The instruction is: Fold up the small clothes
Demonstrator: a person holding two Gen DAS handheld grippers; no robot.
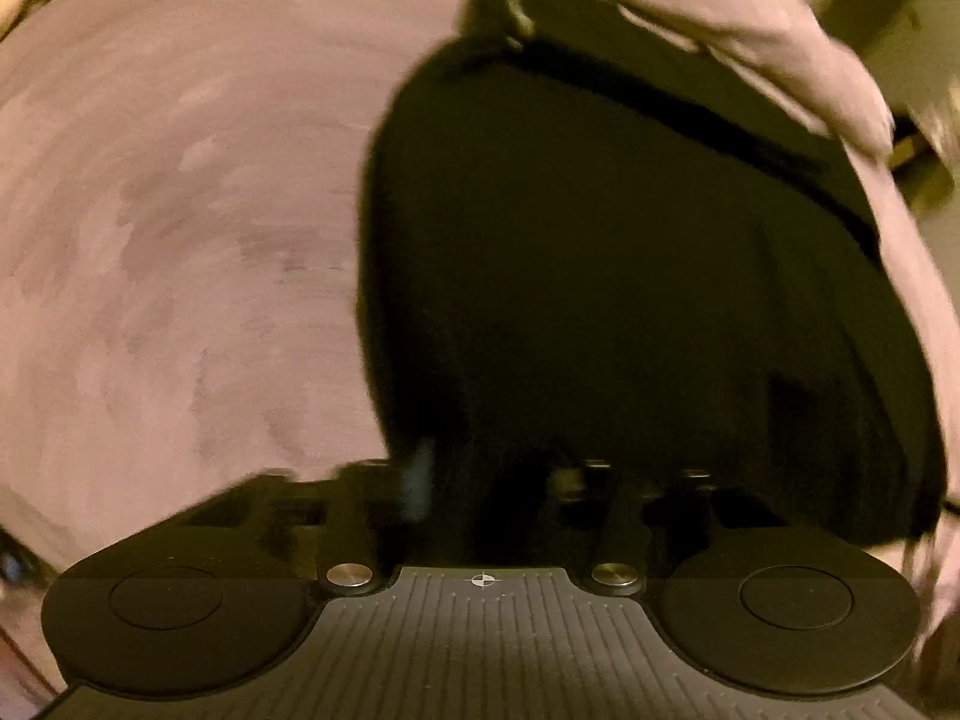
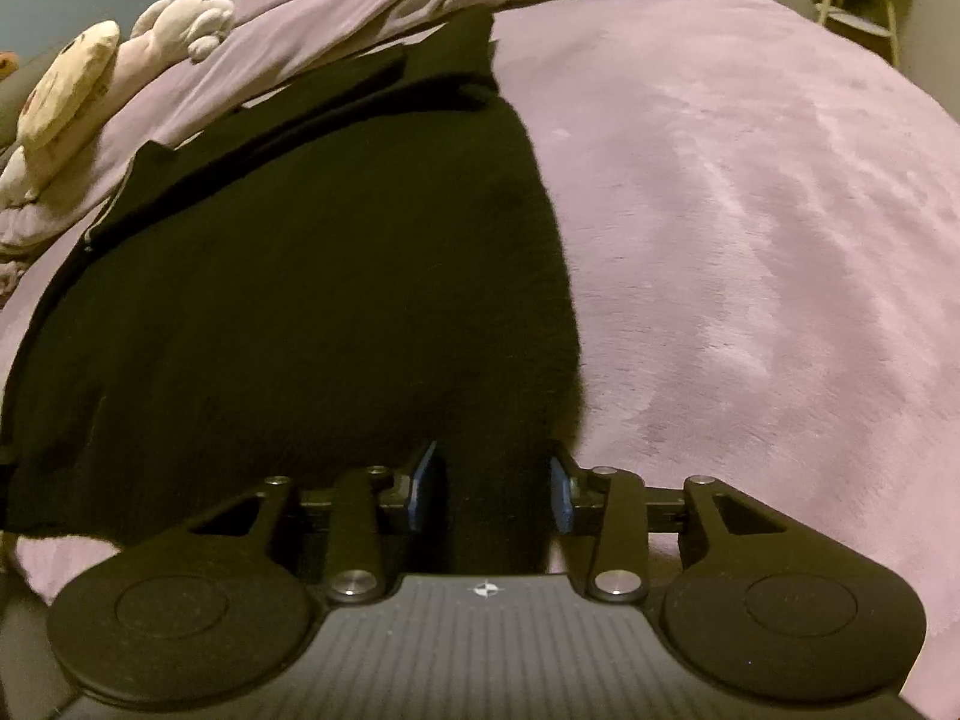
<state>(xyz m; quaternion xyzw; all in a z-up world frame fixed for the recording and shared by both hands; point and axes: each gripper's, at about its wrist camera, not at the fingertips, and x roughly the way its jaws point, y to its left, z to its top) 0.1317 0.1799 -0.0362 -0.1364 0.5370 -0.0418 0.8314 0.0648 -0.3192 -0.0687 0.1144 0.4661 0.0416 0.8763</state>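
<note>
Purple blanket (image 2: pixel 750 210) bears black garment (image 2: pixel 312 276); right tool (image 2: pixel 493 480) apart, left tool (image 1: pixel 492 480) blurred, unreadable.

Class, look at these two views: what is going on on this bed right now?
A person with a handheld gripper in each hand is working on a black garment spread flat on a pinkish-purple blanket. The right gripper is at the garment's near edge, its blue-padded fingers open with black cloth between them. The left gripper is also at the cloth, but that view is dark and blurred, so its grip cannot be judged. Plush toys lie beyond the garment.
</note>
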